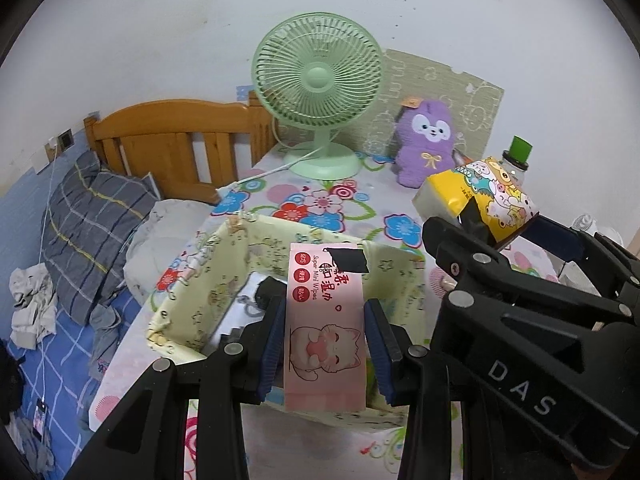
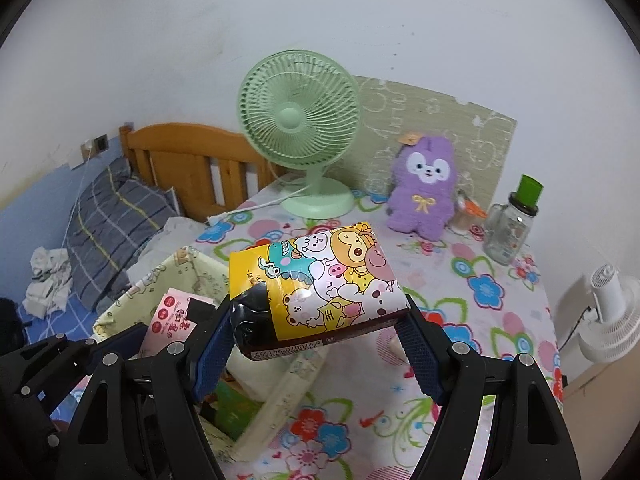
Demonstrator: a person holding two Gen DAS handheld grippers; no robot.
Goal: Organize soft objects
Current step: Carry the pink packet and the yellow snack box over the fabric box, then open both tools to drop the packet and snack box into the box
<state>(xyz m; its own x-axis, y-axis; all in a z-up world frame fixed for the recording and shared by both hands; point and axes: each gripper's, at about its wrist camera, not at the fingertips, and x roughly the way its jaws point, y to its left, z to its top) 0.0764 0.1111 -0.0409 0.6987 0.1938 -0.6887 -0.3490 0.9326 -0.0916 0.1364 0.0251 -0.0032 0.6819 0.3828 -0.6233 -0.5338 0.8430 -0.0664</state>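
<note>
My left gripper [image 1: 324,312] is shut on a pink wet-wipes pack [image 1: 320,352] with a cartoon cat, held upright over a pale yellow fabric basket [image 1: 224,264] on the floral table. Dark items lie inside the basket. Just to the right, my right gripper [image 2: 316,320] is shut on a yellow cartoon tissue pack [image 2: 320,276], held above the table beside the basket [image 2: 160,276]. The left wrist view shows the right gripper [image 1: 508,228] and its tissue pack [image 1: 480,188] at the right. A purple plush toy [image 2: 424,188] leans against the wall at the table's back.
A green desk fan [image 1: 318,100] stands at the back of the table, its cord trailing left. A glass bottle with a green cap [image 2: 512,224] sits at the back right. A white fan [image 2: 612,320] stands beyond the table's right edge. A bed with a plaid pillow [image 1: 92,220] lies left.
</note>
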